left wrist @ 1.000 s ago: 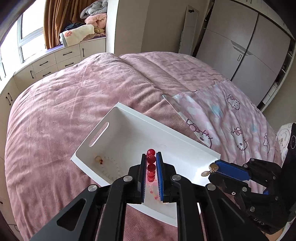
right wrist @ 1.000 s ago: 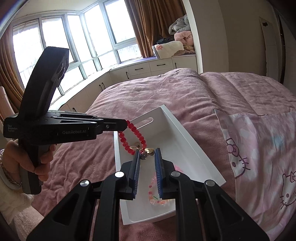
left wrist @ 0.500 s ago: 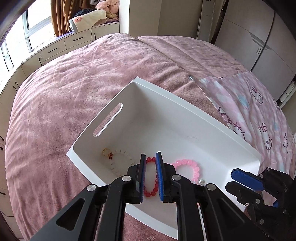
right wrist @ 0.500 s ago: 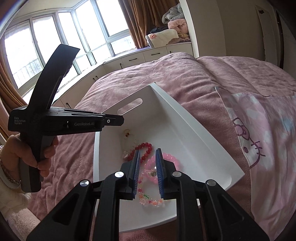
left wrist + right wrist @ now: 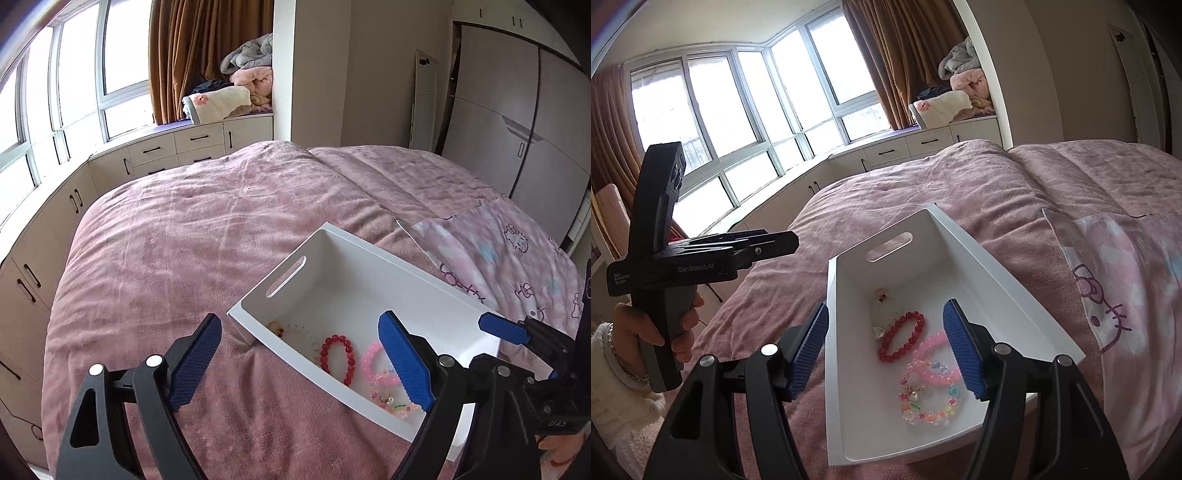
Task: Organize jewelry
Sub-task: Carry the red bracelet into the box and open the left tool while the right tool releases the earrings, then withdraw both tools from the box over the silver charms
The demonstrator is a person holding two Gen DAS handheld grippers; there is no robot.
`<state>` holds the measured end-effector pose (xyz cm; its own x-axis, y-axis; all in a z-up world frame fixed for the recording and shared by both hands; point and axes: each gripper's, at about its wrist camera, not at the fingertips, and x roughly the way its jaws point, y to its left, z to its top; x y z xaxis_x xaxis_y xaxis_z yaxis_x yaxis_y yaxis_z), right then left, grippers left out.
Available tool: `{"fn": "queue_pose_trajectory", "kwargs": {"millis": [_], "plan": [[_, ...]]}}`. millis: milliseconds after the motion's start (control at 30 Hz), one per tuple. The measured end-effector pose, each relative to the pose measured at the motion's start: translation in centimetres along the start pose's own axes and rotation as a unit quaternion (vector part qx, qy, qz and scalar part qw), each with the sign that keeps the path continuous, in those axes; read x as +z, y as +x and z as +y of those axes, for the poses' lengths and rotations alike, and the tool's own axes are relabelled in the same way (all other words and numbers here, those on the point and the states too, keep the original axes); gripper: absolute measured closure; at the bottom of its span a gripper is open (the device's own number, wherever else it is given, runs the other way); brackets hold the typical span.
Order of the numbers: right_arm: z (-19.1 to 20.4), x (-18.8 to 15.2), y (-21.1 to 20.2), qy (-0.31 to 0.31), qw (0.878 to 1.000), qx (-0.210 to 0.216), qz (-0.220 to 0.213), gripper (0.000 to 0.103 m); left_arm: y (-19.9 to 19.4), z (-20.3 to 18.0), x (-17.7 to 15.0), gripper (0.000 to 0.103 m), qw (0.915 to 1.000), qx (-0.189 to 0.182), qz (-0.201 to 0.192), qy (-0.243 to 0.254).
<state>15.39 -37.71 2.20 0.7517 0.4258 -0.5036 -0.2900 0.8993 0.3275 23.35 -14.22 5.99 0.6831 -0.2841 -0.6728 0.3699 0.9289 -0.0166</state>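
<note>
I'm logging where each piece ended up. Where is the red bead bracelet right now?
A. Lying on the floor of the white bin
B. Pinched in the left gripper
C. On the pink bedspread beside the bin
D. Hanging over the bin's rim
A: the red bead bracelet lies flat inside the white bin, beside the pink bracelet, and touches neither gripper.
</note>
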Motion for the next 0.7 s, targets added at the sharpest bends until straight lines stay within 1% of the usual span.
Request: {"fn": "queue_pose_trajectory", "kwargs": {"millis": [133,233,300,367,433,533,700], "plan": [[2.9,0.0,-1.3,-0.040,0.999,0.022,-0.025,0.024,-4.9,2.1,-2.1,0.010,0.9987,0.031,-0.039,0.007],[5.5,-0.1,-1.8,-0.076,0.996,0.029,-0.031,0.023,-8.0,3.1,-3.9,0.008,0.9967,0.055,-0.056,0.023],[6.9,-0.3,-1.8,-0.089,0.995,0.038,-0.025,0.023,-9.6,3.7,-5.3,0.008,0.9952,0.073,-0.058,0.029],[8.2,-0.7,-1.9,-0.101,0.994,0.047,-0.019,0.023,-10.7,4.5,-6.7,0.008,0.9946,0.083,-0.056,0.026],[9.6,-1.2,-1.9,-0.117,0.991,0.057,-0.014,0.023,-11.6,5.3,-8.2,0.008,0.9948,0.086,-0.053,0.014],[11.7,-2.4,-1.7,-0.145,0.987,0.066,0.002,0.023,-12.2,6.8,-10.2,0.008,0.9958,0.078,-0.046,-0.010],[15.1,-5.1,0.0,-0.196,0.976,0.082,0.050,0.024,-11.8,9.2,-13.7,0.008,0.9974,0.054,-0.023,-0.042]]}}
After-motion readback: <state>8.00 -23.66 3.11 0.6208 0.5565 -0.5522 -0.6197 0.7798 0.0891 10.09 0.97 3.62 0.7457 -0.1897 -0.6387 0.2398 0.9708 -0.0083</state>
